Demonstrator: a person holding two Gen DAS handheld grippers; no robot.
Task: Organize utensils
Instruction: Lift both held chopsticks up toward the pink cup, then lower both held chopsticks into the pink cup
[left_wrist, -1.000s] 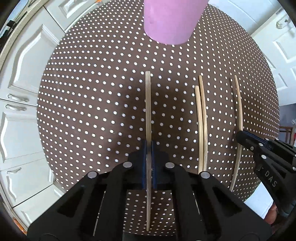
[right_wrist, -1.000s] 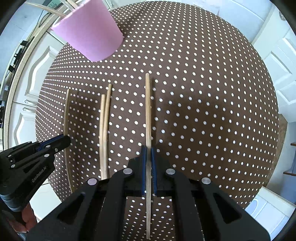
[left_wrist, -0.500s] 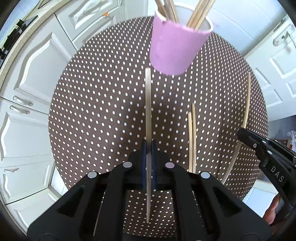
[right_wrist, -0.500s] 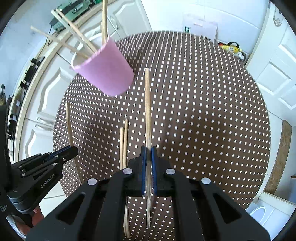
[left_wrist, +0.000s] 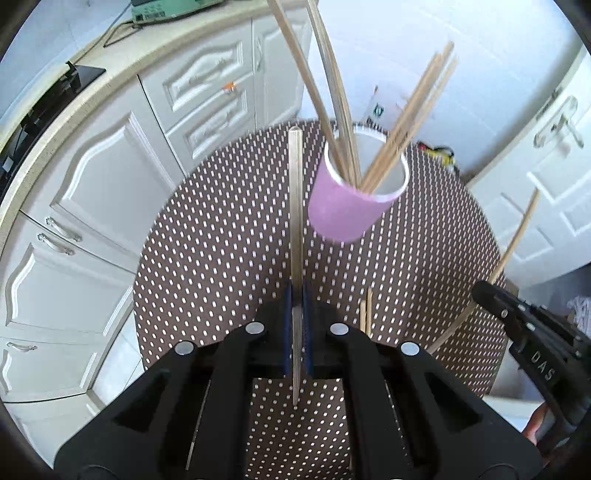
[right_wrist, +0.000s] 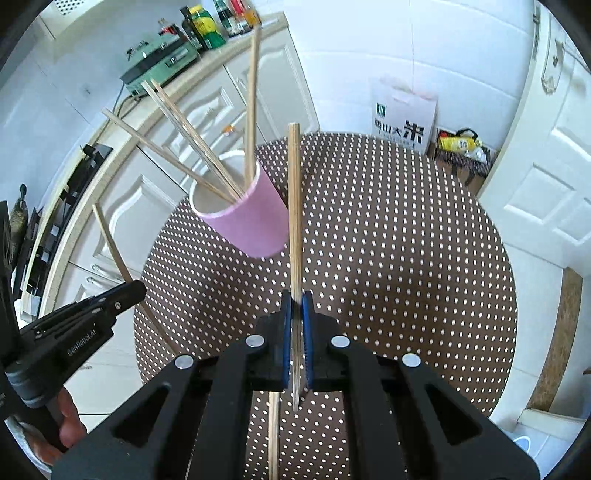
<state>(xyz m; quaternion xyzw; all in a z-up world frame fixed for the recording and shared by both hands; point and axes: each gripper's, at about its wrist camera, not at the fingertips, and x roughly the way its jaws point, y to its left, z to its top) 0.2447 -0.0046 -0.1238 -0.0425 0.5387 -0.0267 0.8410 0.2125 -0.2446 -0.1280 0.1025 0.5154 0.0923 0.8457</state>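
Each gripper holds one chopstick. The left chopstick (left_wrist: 295, 221) is long, thin and pale wood, with a flat end at the top. It points straight up and away from the left gripper (left_wrist: 295, 325), whose blue fingers (left_wrist: 287, 332) pinch it tight near its lower end. The right chopstick (right_wrist: 294, 229) looks the same, and the right gripper (right_wrist: 295, 332) pinches it the same way between its blue fingers (right_wrist: 285, 339).

Just beside both sticks is a pink cup (left_wrist: 347, 210), white inside, with more chopsticks (left_wrist: 406, 122) leaning out of it. The cup stands on a round brown table with white dots (right_wrist: 406, 258). Two more sticks (left_wrist: 365, 314) lie on the table by the left gripper. White cupboards (left_wrist: 99, 184) stand behind.
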